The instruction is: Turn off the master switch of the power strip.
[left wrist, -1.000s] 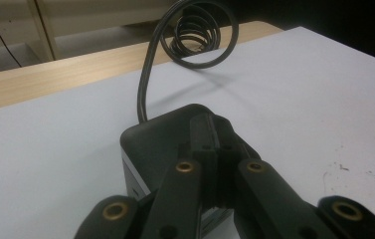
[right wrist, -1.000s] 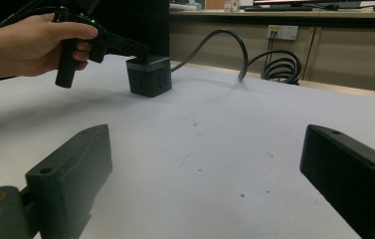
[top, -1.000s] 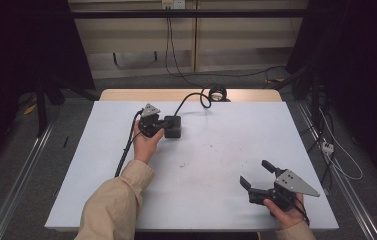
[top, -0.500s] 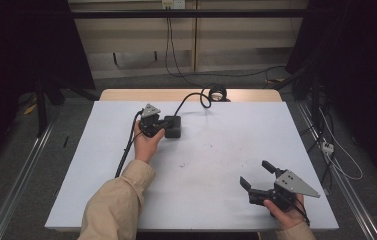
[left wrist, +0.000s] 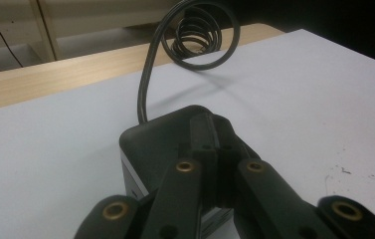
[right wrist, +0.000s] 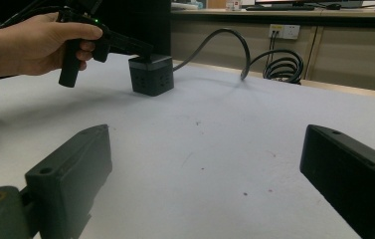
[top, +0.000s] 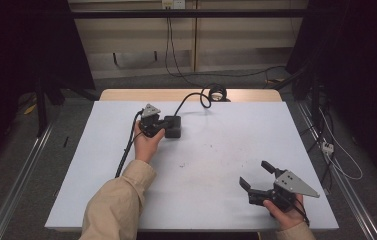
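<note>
Nothing has been moved since the earlier frame. At far left, the left gripper, jaws pressed together, is rested on top of one black power cube trailing one coiled cable. Nothing is lifted yet. At near right, the right gripper is held with jaws apart, empty, on the white table.

no legible text, seemingly

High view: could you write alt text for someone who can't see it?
A person's left gripper, jaws shut, rests on top of a black cube-shaped power block on a white table. The block's cable runs to a coil at the far edge. The right gripper waits open, near the front right corner.
</note>
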Motion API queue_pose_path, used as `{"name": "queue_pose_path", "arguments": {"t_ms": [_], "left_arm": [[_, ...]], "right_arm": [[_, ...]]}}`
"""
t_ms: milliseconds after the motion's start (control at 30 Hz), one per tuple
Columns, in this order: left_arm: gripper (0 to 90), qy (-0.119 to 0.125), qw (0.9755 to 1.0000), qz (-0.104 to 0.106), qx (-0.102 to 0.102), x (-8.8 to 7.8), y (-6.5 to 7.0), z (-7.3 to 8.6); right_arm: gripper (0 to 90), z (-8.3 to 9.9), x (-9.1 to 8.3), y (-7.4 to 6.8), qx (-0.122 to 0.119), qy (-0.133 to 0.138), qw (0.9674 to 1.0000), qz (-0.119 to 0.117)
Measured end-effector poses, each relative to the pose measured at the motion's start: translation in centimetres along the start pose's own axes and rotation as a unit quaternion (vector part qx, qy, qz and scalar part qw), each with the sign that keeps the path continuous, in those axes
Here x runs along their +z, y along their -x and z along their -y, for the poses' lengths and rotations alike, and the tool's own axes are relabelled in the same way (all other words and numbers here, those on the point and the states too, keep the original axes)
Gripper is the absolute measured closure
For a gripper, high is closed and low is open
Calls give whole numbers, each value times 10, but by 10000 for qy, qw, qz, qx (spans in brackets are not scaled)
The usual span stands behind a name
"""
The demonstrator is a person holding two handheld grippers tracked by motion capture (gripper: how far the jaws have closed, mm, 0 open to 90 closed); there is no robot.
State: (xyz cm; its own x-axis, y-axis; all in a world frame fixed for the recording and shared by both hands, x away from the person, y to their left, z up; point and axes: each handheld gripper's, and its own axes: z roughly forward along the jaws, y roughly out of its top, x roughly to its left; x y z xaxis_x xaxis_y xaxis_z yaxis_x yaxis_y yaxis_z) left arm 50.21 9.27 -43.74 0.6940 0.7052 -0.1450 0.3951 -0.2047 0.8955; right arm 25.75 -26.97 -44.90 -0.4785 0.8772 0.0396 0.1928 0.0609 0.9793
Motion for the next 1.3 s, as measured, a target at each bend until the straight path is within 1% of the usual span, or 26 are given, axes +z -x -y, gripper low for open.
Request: {"name": "queue_pose_path", "arguments": {"t_ms": [100, 200, 300, 400, 500, 700, 767, 833, 867, 900, 933, 1000, 1033, 1067, 1133, 1167, 1200, 1233, 1267, 1300], "left_arm": [[900, -1, 10000, -13, 17, 0, 0, 0], [900, 3, 10000, 3, -13, 0, 0, 0], [900, -11, 10000, -33, 44, 0, 1, 0], [900, -1, 10000, -46, 17, 0, 1, 0], [900, -9, 10000, -47, 51, 0, 1, 0], [900, 3, 10000, -66, 36, 0, 2, 1], [900, 47, 10000, -61, -45, 0, 2, 2], [900, 40, 9999, -91, 24, 0, 3, 2], [900, 37, 9999, -96, 8, 0, 3, 2], [900, 26, 9999, -109, 20, 0, 3, 1], [900, -15, 9999, -130, 78, -1, 4, 1], [900, -61, 9998, -162, 127, -1, 5, 1], [900, -67, 9997, -165, 146, -1, 5, 1], [900, -52, 9998, -156, 113, -1, 5, 1], [900, -50, 9996, -191, 177, -1, 6, 1], [900, -54, 9997, -186, 148, -1, 5, 1], [900, -9, 9999, -166, -13, -1, 5, 1], [900, 19, 9999, -133, -50, -1, 4, 2], [900, 35, 9999, -117, 23, -1, 4, 2], [900, 44, 9999, -76, 55, -1, 2, 1]], "right_arm": [[56, 0, 0, 0, 2, -6, 10000, -6], [56, 0, 0, 0, 5, -8, 10000, -10], [57, 0, 0, 0, 5, 0, 10000, -17], [56, 0, 0, 0, -8, -12, 10000, -35], [56, 0, 0, 0, -16, -5, 10000, -44], [57, 0, -1, 0, -15, 5, 10000, -23], [56, 0, -1, 0, -16, 5, 10000, -7], [57, 0, -1, 0, -22, 2, 10000, -14], [56, 0, -1, 0, -39, 4, 10000, -5], [56, 0, -1, -1, -7, 8, 10000, -6], [56, 0, -2, 0, -14, 8, 10000, -2], [56, -1, -2, 0, -38, 8, 10000, 12], [56, -1, -2, 0, -28, 10, 10000, 14], [56, -1, -3, 0, -29, 15, 10000, 24], [57, -1, -3, 0, -39, 6, 10000, 27], [56, -1, -3, 1, -54, 6, 10000, 29], [56, -1, -4, 0, -29, 14, 10000, 27], [56, -1, -4, 1, -31, 14, 10000, 32], [56, -1, -3, 1, -16, 19, 10000, 47], [56, -1, -3, 2, -18, 18, 10000, 44]]}}
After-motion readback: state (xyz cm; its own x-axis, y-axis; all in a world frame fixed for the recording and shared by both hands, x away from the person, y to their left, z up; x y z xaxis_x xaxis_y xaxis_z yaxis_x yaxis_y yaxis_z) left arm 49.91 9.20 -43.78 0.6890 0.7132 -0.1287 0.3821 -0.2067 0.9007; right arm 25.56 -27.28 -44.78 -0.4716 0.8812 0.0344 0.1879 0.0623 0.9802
